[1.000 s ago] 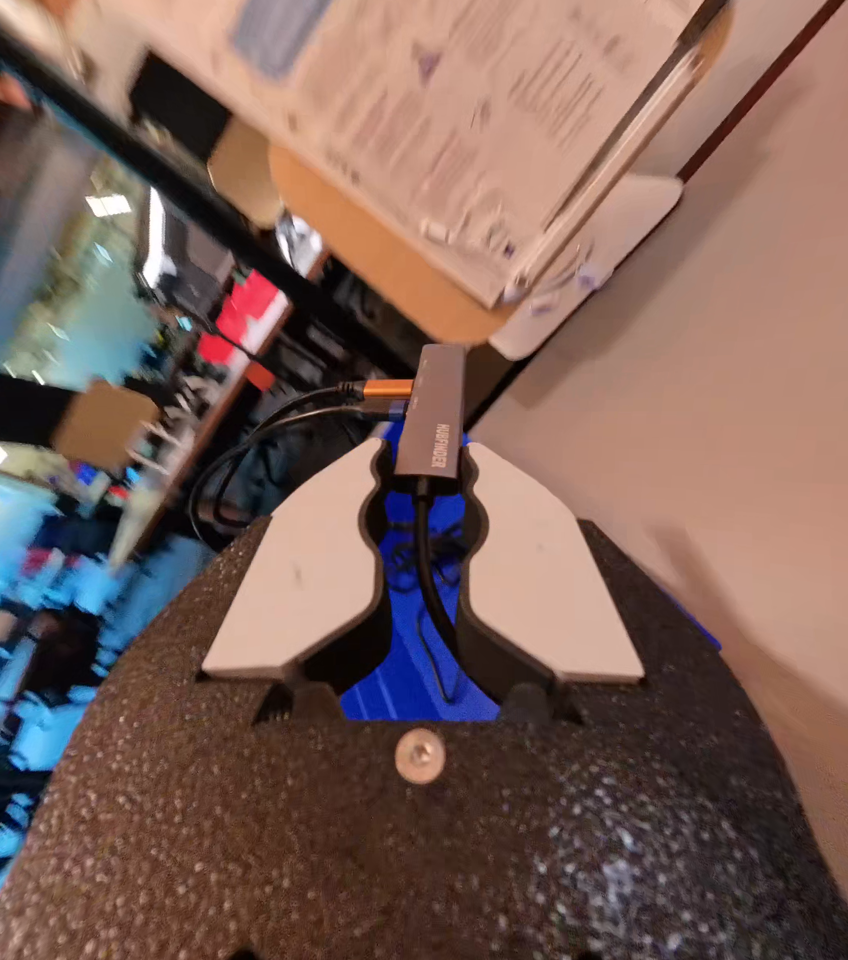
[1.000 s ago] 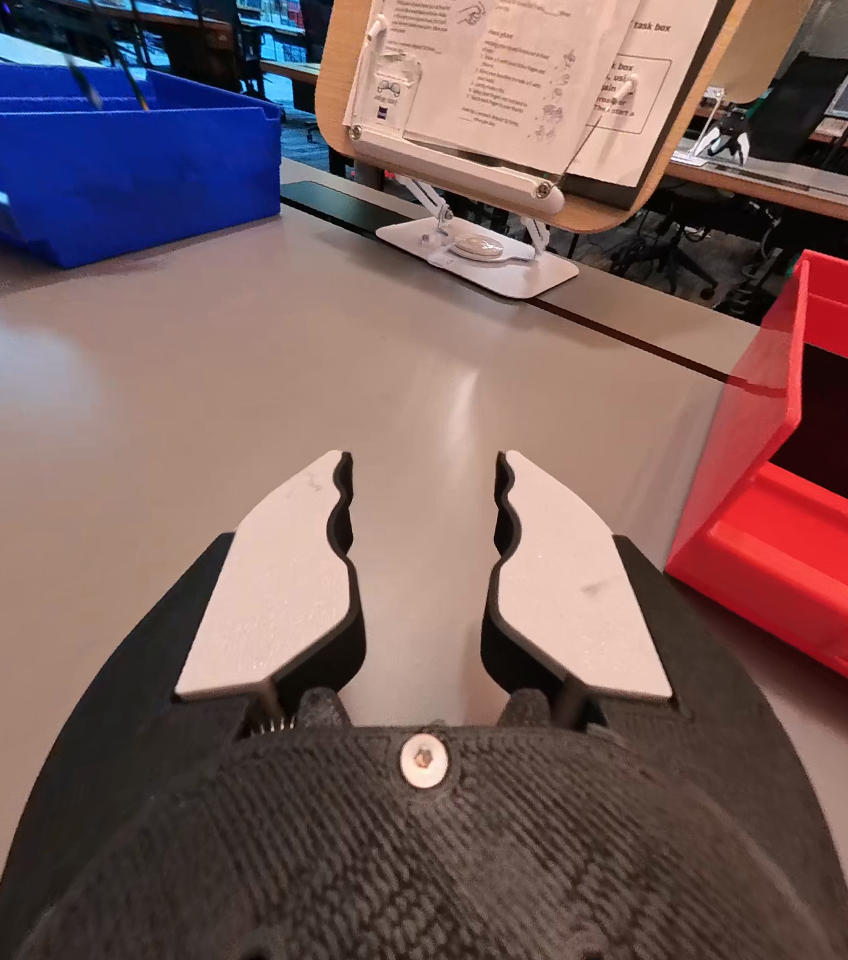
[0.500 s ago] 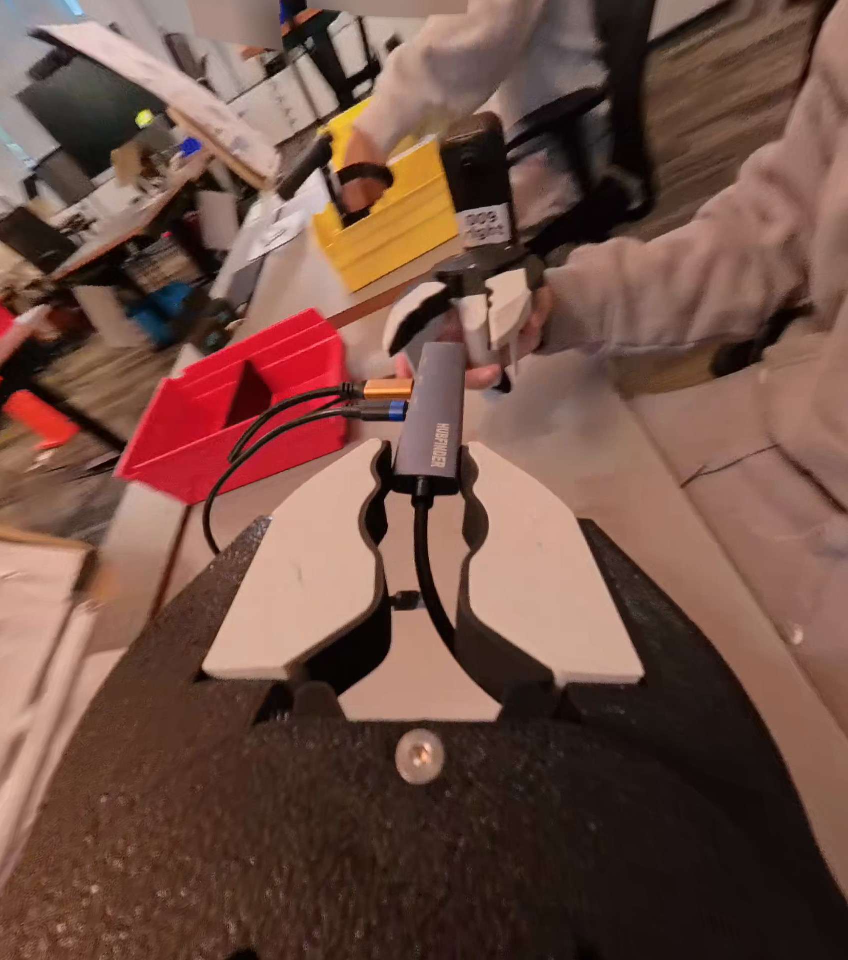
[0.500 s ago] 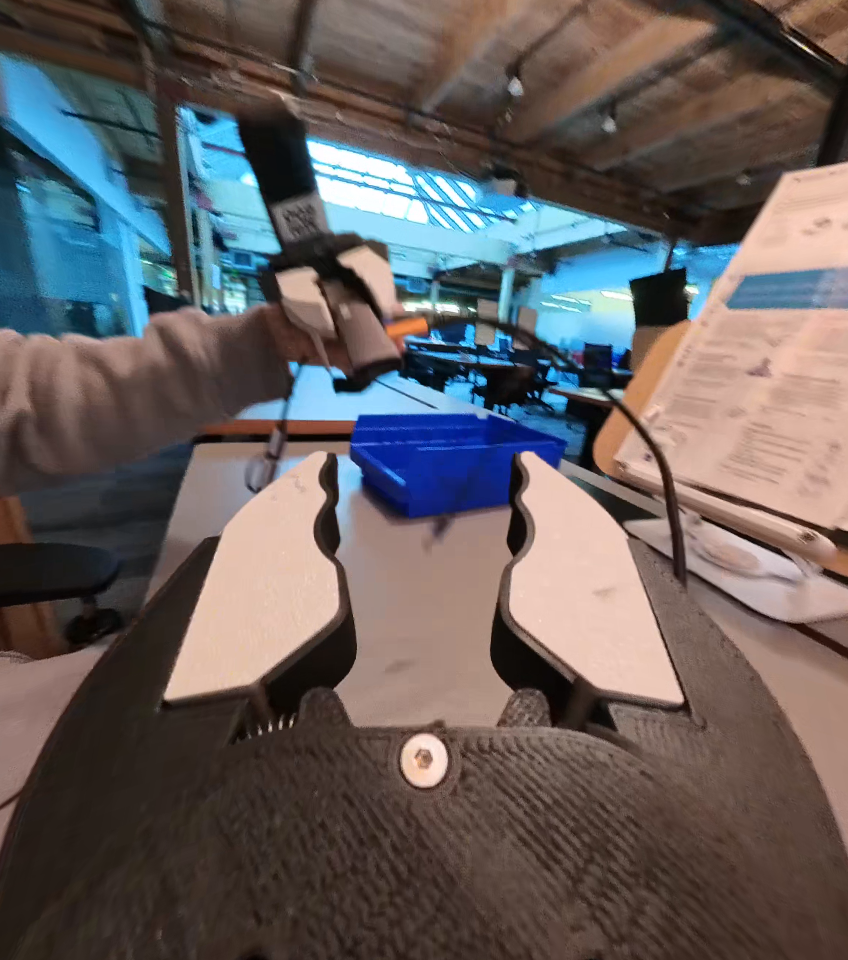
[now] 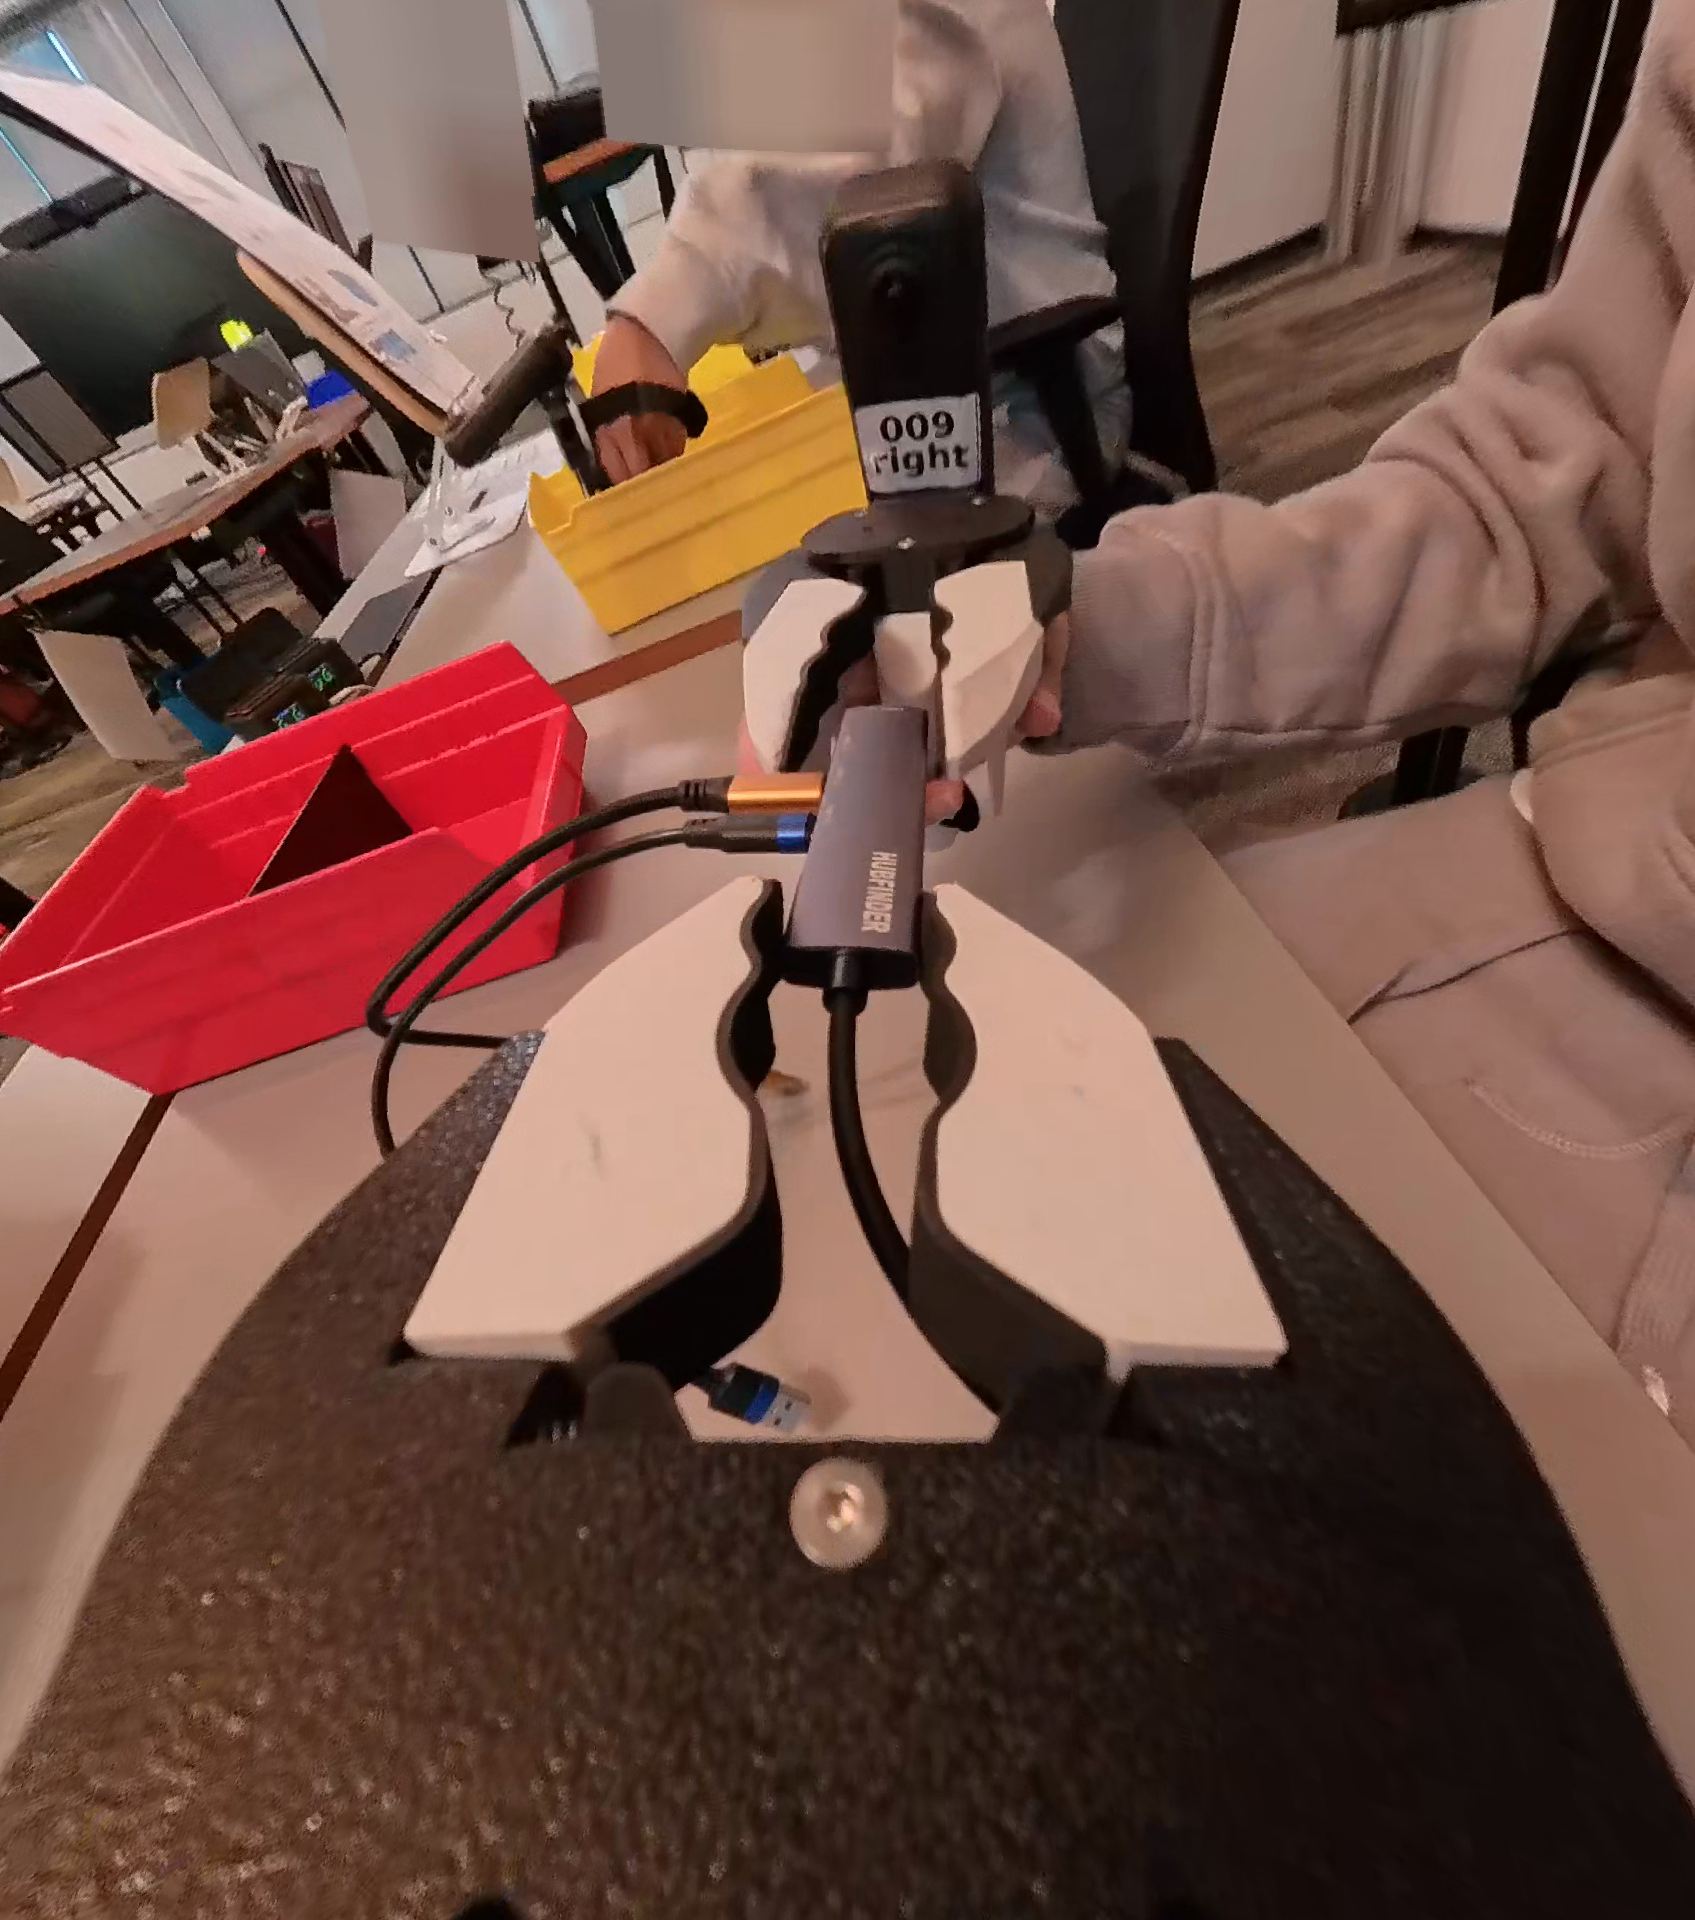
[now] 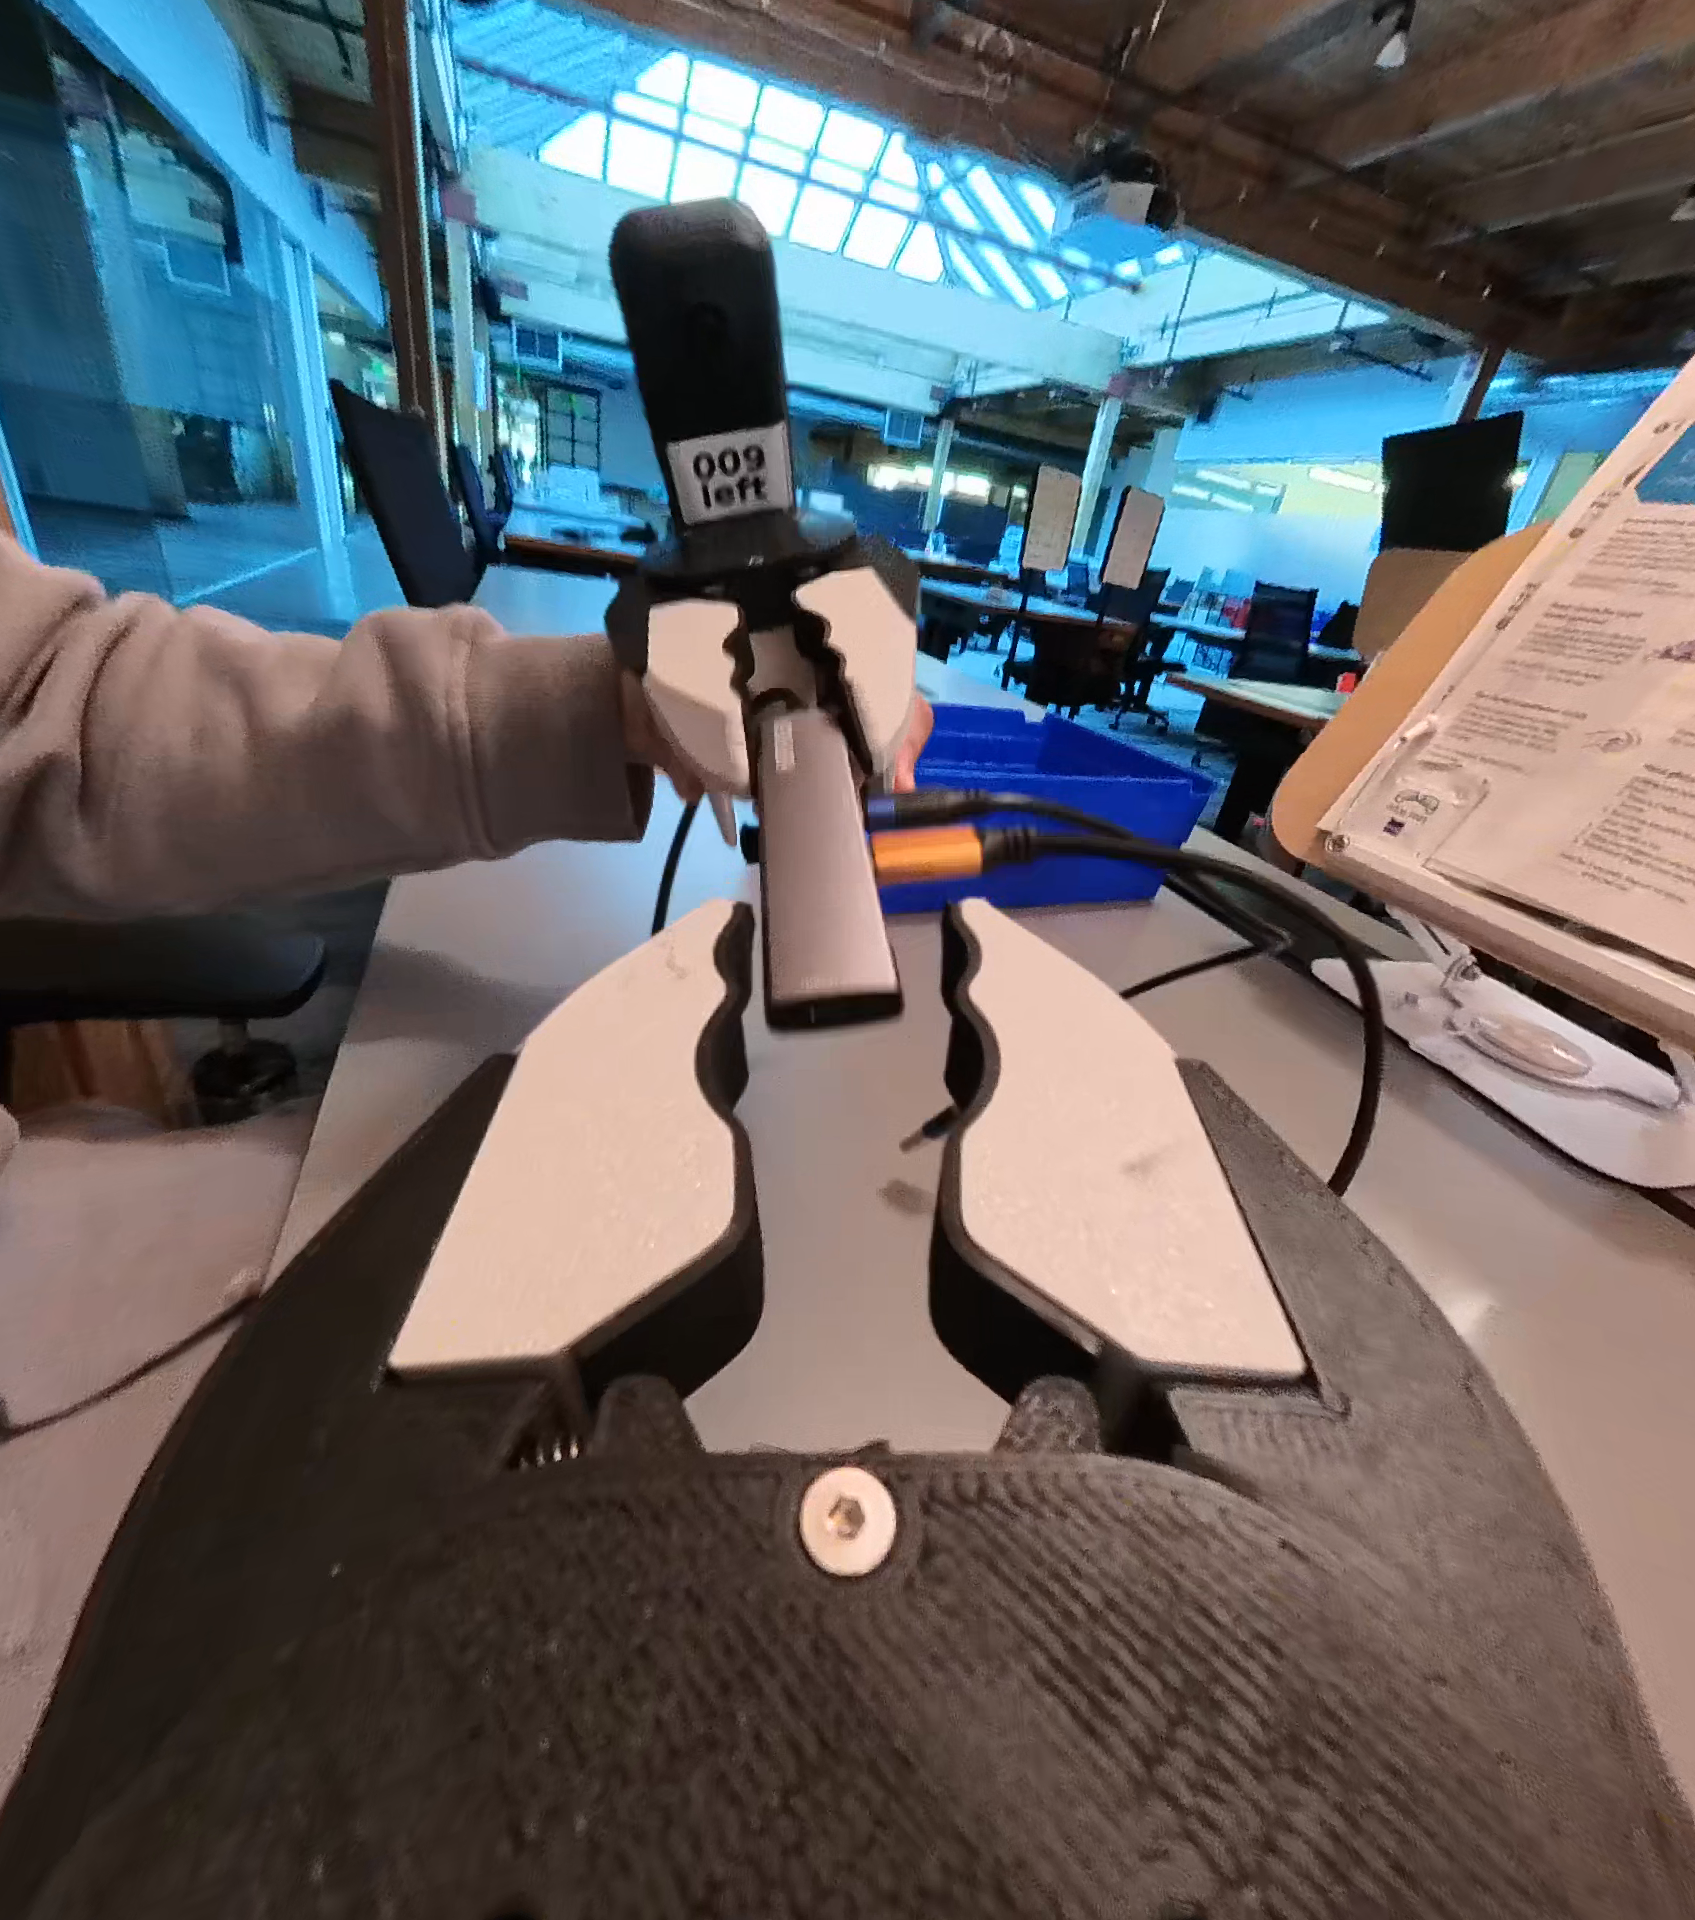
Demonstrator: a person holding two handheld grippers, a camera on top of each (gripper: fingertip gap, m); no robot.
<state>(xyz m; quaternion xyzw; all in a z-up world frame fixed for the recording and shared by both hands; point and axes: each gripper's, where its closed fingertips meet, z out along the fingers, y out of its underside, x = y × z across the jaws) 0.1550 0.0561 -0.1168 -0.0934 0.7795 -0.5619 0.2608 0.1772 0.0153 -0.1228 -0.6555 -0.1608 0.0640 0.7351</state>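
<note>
Grey USB hub (image 5: 858,857) sits clamped at its cable end between the fingertips of the left tool (image 5: 848,930), lifted above the pale worktop (image 5: 230,1174). Two plugs, one orange (image 5: 775,793) and one blue (image 5: 770,833), sit in the hub's side, their black cables looping down toward the red bin (image 5: 230,904). Facing it, the right tool (image 6: 843,961) has its fingers apart, with the hub's free end between the tips and touching neither. A blue bin (image 6: 1061,821) stands behind, and a document stand (image 6: 1591,790) is on the right.
</note>
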